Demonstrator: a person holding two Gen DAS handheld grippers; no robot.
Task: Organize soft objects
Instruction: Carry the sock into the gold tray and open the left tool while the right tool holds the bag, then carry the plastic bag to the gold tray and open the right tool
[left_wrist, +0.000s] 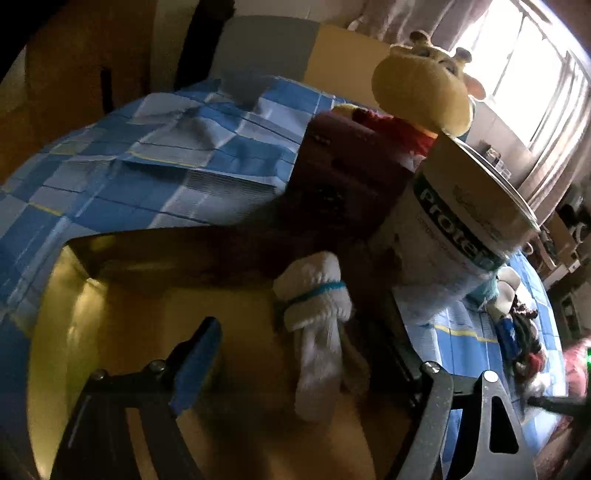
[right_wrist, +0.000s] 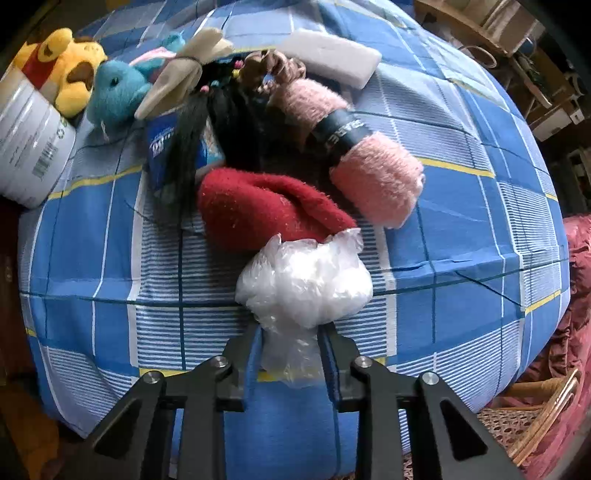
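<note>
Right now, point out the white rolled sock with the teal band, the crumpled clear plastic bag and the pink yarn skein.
White rolled sock with teal band (left_wrist: 314, 291), left wrist view, upper roll.
Crumpled clear plastic bag (right_wrist: 303, 280), right wrist view, bulging middle.
Pink yarn skein (right_wrist: 376, 181), right wrist view, lower end.

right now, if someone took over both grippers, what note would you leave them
Left gripper: open over the cardboard box; white sock roll sits loose in it.
Right gripper: shut on the clear plastic bag, which lies on the blue checked bedsheet.
Done: sock roll boxed.
Left on the sheet: red sock, pink yarn, blue plush, yellow plush, hair pieces.
</note>
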